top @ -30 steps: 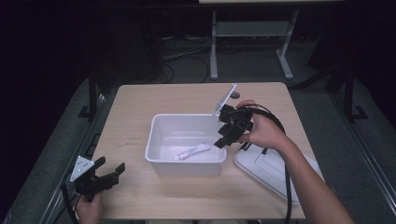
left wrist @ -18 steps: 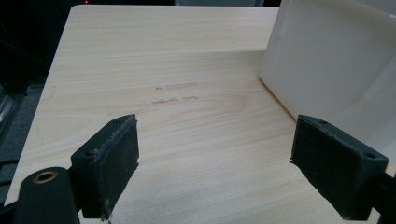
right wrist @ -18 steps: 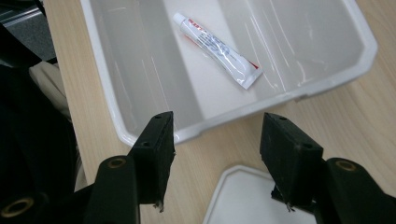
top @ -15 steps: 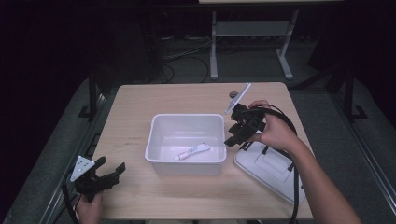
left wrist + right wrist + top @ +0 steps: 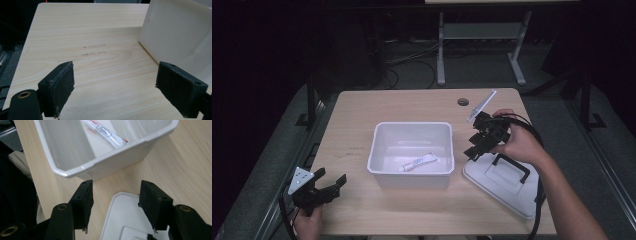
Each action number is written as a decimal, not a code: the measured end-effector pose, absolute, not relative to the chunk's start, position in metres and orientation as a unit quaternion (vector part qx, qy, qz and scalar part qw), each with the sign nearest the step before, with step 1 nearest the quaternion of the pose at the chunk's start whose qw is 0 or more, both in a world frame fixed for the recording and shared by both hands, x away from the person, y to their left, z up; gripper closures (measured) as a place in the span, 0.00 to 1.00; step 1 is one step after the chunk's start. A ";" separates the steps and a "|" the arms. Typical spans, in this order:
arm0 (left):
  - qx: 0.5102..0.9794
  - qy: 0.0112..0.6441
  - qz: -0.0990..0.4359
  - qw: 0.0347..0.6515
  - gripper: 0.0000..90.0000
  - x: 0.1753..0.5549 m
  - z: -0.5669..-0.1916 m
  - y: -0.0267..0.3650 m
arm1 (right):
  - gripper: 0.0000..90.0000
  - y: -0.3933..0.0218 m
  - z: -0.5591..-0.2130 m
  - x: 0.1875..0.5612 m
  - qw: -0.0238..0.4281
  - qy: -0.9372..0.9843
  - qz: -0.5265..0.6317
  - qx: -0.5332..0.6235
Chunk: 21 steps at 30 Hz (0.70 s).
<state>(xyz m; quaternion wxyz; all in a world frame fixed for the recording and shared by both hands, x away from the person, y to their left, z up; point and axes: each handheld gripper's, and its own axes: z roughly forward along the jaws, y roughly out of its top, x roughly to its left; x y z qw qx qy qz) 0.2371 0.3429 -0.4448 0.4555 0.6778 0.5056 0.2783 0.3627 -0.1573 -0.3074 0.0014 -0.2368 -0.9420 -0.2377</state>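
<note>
A white plastic bin (image 5: 377,150) stands in the middle of the wooden table with a toothpaste tube (image 5: 418,162) lying in it. Its white lid (image 5: 492,187), with a black handle, lies flat to the right. My right gripper (image 5: 473,146) hovers open over the lid's near-left corner, just right of the bin, with nothing between its jaws. In the right gripper view the right gripper (image 5: 115,205) points at the bin's rim (image 5: 112,152), the tube (image 5: 105,131) and the lid (image 5: 125,220). My left gripper (image 5: 332,181) rests open at the table's front left; in its own view the left gripper (image 5: 115,92) faces the bin wall (image 5: 175,32).
A small round hole (image 5: 463,102) sits in the tabletop near the back right. Bare wood (image 5: 100,62) lies between the left gripper and the bin. A metal stand (image 5: 482,35) and cables are on the dark floor beyond the table.
My right gripper has moved rightward, from above the bin's right rim to above the lid's corner. The left gripper has stayed where it was.
</note>
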 end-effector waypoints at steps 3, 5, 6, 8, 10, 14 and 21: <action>0.678 0.506 0.278 0.456 0.16 0.237 -0.445 0.343 | 0.49 -0.166 -0.311 0.362 -0.001 -0.940 -0.235 -0.246; 0.678 0.506 0.278 0.455 0.16 0.237 -0.445 0.343 | 0.49 -0.168 -0.311 0.361 -0.003 -0.940 -0.233 -0.248; 0.678 0.506 0.278 0.455 0.16 0.237 -0.445 0.343 | 0.49 -0.171 -0.312 0.361 -0.001 -0.939 -0.235 -0.250; 0.680 0.504 0.279 0.453 0.16 0.237 -0.445 0.342 | 0.49 -0.175 -0.314 0.360 -0.001 -0.938 -0.234 -0.254; 0.680 0.505 0.278 0.453 0.16 0.237 -0.445 0.342 | 0.49 -0.177 -0.315 0.360 -0.001 -0.938 -0.235 -0.257; 0.679 0.506 0.278 0.454 0.16 0.237 -0.445 0.342 | 0.49 -0.186 -0.320 0.358 0.001 -0.935 -0.234 -0.266; 0.680 0.505 0.278 0.453 0.16 0.237 -0.445 0.342 | 0.49 -0.200 -0.330 0.357 0.003 -0.930 -0.237 -0.282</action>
